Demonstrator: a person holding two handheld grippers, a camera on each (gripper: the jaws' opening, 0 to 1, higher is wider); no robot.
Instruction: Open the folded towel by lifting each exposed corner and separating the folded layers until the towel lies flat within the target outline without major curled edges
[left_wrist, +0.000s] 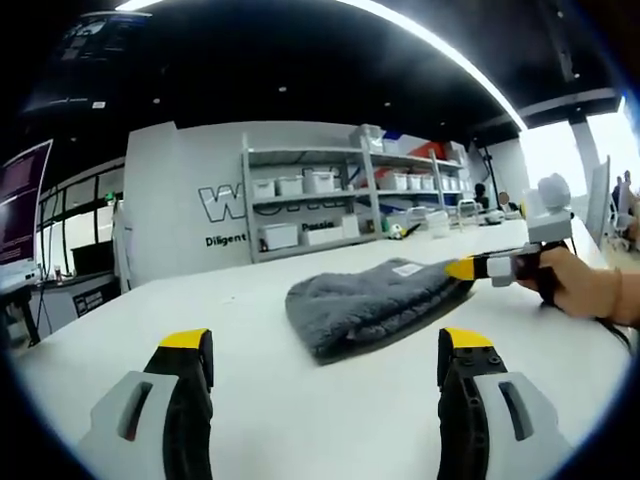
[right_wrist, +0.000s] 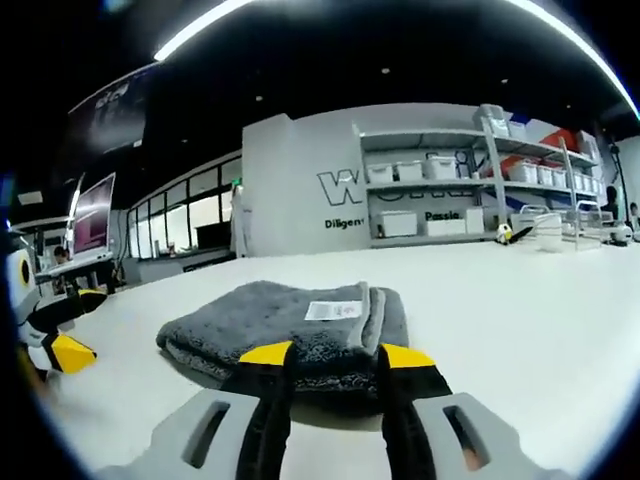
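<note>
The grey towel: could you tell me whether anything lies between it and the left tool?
Nothing visible does. Bare white table lies between the open left tool and the folded grey towel; the right tool is at its far edge.

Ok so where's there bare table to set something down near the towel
Bare white table lies between the left gripper and the folded grey towel, and beyond the towel toward the shelves. It is crowded at the towel's labelled edge, where the right gripper sits.

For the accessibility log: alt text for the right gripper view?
The right tool reaches its yellow-tipped jaws to the near edge of a folded grey towel with a white label on a white table; shelves stand behind.
</note>
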